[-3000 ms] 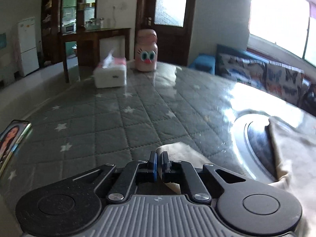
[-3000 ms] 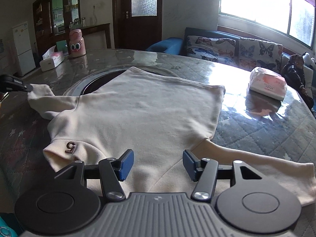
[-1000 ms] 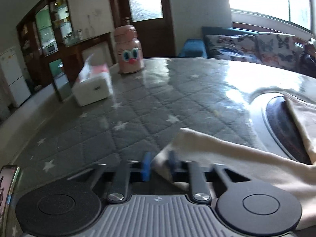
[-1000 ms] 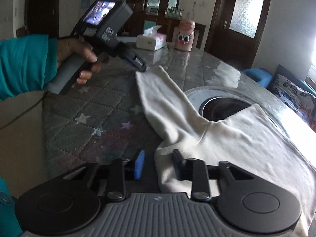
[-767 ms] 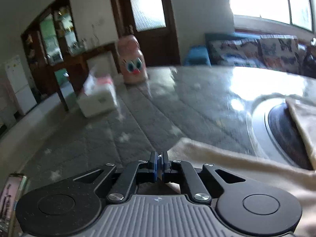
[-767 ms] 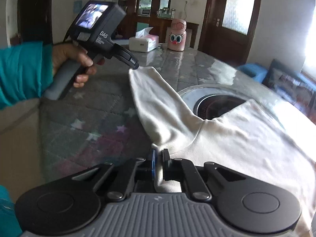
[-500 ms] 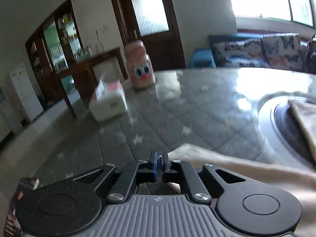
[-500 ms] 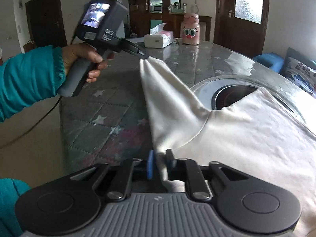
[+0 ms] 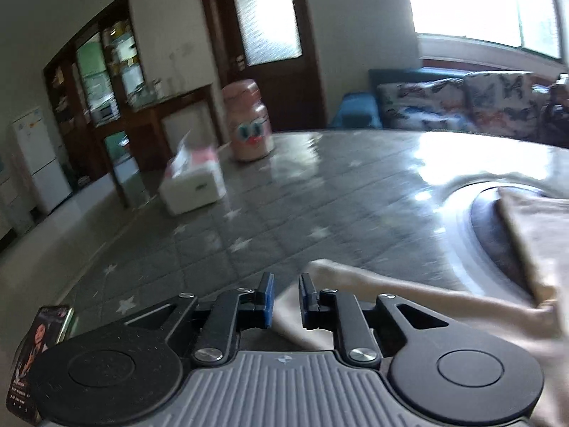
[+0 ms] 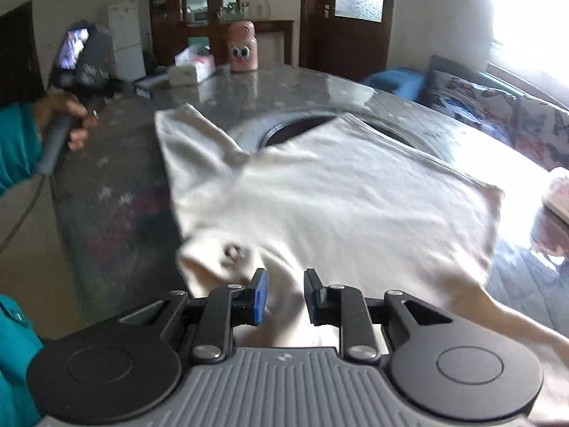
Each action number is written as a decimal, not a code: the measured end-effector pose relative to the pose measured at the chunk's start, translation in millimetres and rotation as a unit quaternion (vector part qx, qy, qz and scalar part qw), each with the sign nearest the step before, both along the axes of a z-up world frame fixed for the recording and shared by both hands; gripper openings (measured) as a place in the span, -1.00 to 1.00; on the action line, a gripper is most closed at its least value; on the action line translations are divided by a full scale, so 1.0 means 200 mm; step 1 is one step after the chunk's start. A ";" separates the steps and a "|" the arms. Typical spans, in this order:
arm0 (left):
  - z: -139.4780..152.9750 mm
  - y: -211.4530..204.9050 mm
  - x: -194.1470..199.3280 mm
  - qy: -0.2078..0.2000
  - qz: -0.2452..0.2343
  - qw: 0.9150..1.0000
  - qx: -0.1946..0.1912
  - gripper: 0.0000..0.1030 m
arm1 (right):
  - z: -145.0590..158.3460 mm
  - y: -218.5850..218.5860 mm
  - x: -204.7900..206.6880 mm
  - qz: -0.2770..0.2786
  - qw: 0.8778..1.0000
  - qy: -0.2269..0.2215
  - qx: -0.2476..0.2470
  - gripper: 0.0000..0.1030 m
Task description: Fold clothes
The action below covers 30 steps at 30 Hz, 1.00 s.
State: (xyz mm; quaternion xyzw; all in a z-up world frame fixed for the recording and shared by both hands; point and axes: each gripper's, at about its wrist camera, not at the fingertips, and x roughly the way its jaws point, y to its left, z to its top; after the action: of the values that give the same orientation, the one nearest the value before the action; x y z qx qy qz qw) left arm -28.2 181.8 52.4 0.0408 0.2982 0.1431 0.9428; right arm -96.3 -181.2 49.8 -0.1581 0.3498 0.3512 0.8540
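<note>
Cream sweater (image 10: 338,192) lies ahead of my right gripper (image 10: 282,297), sleeve (image 9: 409,295) running rightward from my just-released left gripper (image 9: 286,299); both jaws parted, gripping nothing.

The sweater (image 10: 341,195) lies spread on the table (image 10: 249,85), its top over the round hob (image 10: 295,128) at centre. At eleven o'clock beyond it stand a tissue box (image 10: 192,66) and, just right, a bottle (image 10: 243,51). A sofa (image 10: 498,106) is at two o'clock.
</note>
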 end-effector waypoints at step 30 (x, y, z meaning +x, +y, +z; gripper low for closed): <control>-0.13 -1.02 -0.39 0.056 -0.478 0.876 -0.024 -0.53 | 0.00 -0.13 -0.09 -0.036 0.998 0.004 0.049 -0.89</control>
State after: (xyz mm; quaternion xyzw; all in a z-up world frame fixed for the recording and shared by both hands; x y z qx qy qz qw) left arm -106.2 -21.8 27.2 0.1632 0.2978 -0.3346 0.8791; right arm -114.5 -207.4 49.3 -0.1019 0.3413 0.3378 0.8712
